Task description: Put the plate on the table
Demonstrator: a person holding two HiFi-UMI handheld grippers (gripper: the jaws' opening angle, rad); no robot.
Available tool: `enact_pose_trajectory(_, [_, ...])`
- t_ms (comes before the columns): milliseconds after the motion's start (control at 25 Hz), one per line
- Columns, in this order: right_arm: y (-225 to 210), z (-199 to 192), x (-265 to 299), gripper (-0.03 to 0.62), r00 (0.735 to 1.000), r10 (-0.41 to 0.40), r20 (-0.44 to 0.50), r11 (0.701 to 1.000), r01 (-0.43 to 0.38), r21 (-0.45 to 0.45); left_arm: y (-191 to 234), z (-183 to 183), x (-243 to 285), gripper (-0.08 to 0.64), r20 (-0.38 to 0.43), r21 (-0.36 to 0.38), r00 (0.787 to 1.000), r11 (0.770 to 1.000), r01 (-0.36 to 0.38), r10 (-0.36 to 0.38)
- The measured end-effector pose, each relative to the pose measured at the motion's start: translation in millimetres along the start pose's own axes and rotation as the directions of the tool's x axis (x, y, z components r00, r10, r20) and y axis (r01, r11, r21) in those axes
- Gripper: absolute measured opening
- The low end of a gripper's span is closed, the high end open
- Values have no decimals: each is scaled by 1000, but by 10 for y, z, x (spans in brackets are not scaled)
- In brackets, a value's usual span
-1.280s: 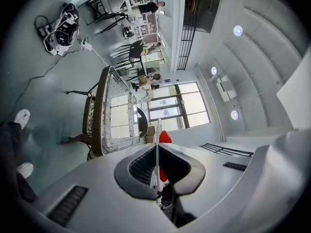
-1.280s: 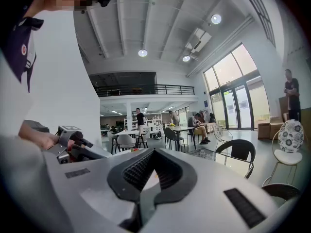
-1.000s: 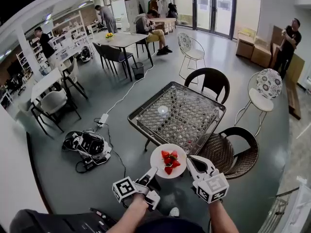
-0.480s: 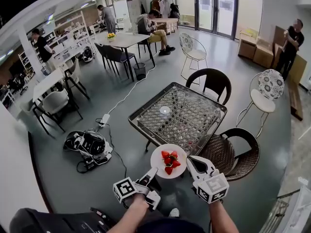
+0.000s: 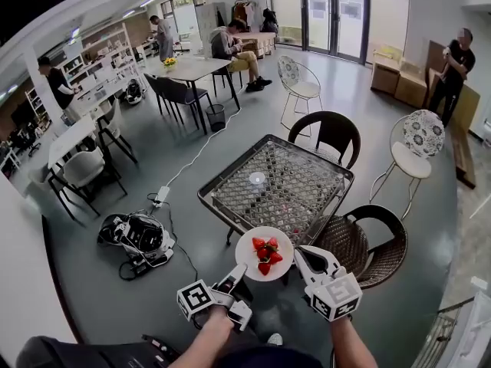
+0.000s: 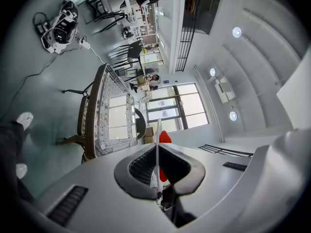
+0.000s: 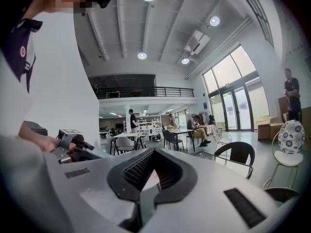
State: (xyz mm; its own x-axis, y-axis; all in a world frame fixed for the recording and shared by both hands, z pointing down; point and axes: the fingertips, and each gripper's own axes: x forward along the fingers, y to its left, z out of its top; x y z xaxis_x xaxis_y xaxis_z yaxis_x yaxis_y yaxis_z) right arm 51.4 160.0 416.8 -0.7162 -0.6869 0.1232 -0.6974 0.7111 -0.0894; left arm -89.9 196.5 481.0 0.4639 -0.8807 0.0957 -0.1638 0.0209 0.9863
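Observation:
A white plate [image 5: 281,241] carrying red strawberries [image 5: 265,254] hangs in the air just short of the near edge of the glass-topped wicker table [image 5: 280,179]. My left gripper [image 5: 242,271] is shut on the plate's near-left rim. In the left gripper view the plate [image 6: 157,140] shows edge-on between the jaws, with a strawberry [image 6: 164,137] beyond it. My right gripper [image 5: 298,254] is at the plate's right rim. Its jaws are close together in the right gripper view, with a pale sliver of plate [image 7: 150,178] between them.
Dark wicker chairs stand at the table's far side [image 5: 334,133] and near right [image 5: 368,236]. A small round object [image 5: 257,178] lies on the tabletop. Equipment and cables [image 5: 138,238] lie on the floor to the left. People sit and stand farther off.
The head view has shifted slightly, so the table sits a little more to the left. Plate and both grippers keep the same hold and place.

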Motion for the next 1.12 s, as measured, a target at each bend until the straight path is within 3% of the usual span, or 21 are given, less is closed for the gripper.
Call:
enact_pose_trajectory(480, [-327,-11,314,6,999,-45,-14,999,45,9,85,242,463,17,-48,-4,999,1000,14,-15])
enact_pose_trajectory(1120, [-872,87,1605,6,995,-87,-50,996,88,31,230,1236,1445,17,-123,-21,992,1000,16,-19])
